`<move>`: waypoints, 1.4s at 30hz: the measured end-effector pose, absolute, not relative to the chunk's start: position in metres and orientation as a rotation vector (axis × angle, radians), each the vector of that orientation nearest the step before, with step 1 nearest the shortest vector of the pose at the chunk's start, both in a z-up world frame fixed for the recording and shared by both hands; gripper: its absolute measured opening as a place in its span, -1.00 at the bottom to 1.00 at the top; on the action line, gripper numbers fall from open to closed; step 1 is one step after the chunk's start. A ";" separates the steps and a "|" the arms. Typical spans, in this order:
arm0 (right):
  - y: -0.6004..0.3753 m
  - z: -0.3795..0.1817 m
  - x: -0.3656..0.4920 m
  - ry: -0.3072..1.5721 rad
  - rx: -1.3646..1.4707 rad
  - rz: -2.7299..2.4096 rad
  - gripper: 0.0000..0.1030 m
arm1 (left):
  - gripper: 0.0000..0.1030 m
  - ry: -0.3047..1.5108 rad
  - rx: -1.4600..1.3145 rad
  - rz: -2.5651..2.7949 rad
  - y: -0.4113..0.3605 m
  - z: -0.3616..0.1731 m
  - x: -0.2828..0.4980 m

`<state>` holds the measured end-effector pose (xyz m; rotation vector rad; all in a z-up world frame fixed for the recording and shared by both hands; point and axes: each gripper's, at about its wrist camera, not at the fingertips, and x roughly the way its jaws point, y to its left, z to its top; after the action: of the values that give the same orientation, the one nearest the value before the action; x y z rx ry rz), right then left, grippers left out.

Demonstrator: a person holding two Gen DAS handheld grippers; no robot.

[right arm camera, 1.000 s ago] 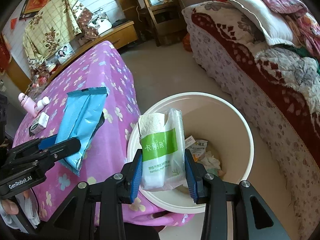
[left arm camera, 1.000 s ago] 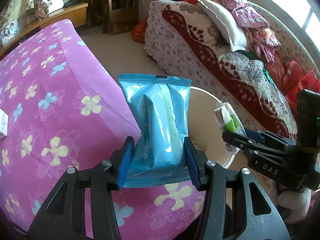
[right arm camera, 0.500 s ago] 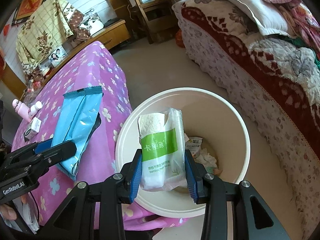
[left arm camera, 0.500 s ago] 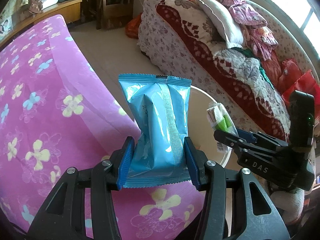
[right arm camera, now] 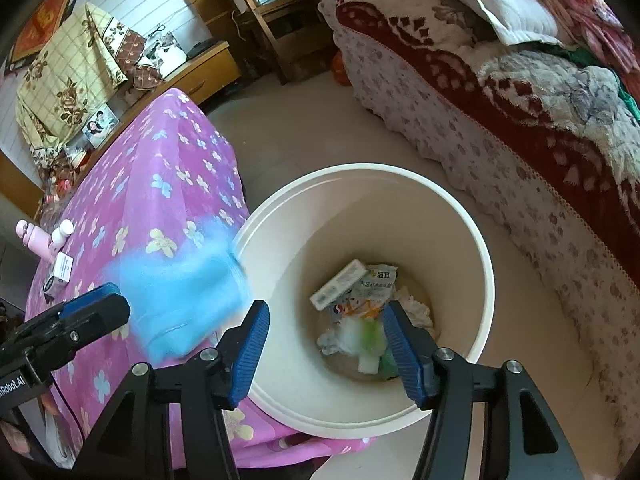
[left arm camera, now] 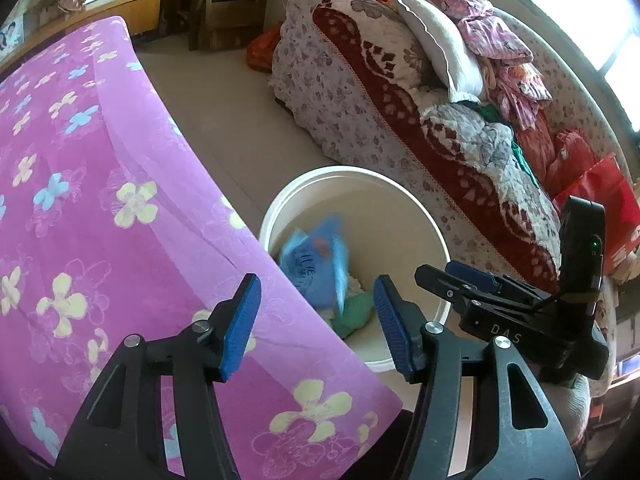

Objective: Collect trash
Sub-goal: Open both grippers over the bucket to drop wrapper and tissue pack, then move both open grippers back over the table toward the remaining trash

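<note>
We see both grippers over a cream bin [right arm camera: 476, 248] beside a pink floral table [left arm camera: 80, 184]. L gripper [left arm camera: 316, 322] jaws opening, nothing pinched; blurred blue packet [left arm camera: 316, 268] mid-air at bin's rim. R gripper [right arm camera: 326, 354] jaws opening, empty; green-white tissue pack [right arm camera: 366, 340] blurred among trash inside bin.

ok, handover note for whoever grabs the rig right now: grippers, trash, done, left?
Left gripper: jaws opening, nothing between them; the blue packet is blurred, dropping into the bin.
Right gripper: jaws opening, empty; the green-and-white tissue pack is blurred, low in the bin with older wrappers.
Done: both pieces released over the bin.
Left: a small box and pink bottle sit on the purple floral cloth; whether they are trash I cannot tell.
</note>
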<state>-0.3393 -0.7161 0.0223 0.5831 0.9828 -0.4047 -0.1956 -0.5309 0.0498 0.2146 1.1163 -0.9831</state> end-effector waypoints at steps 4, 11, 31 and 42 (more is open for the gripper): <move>-0.709 0.023 -0.336 0.994 0.568 -0.387 0.11 | 0.11 1.108 0.216 -0.971 -0.525 0.051 -0.195; -0.693 0.028 -0.328 0.999 0.538 -0.362 0.11 | 0.11 1.094 0.205 -0.939 -0.509 0.054 -0.188; -0.601 0.054 -0.260 1.004 0.421 -0.170 0.13 | 0.11 1.050 0.155 -0.718 -0.392 0.057 -0.134; -0.517 0.054 -0.192 1.044 0.327 0.001 0.20 | 0.11 1.016 0.103 -0.456 -0.264 0.067 -0.061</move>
<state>-0.1921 -0.5171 0.0544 0.3266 1.0436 0.0012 -0.0613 -0.2638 0.0672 0.1032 1.0158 -0.4558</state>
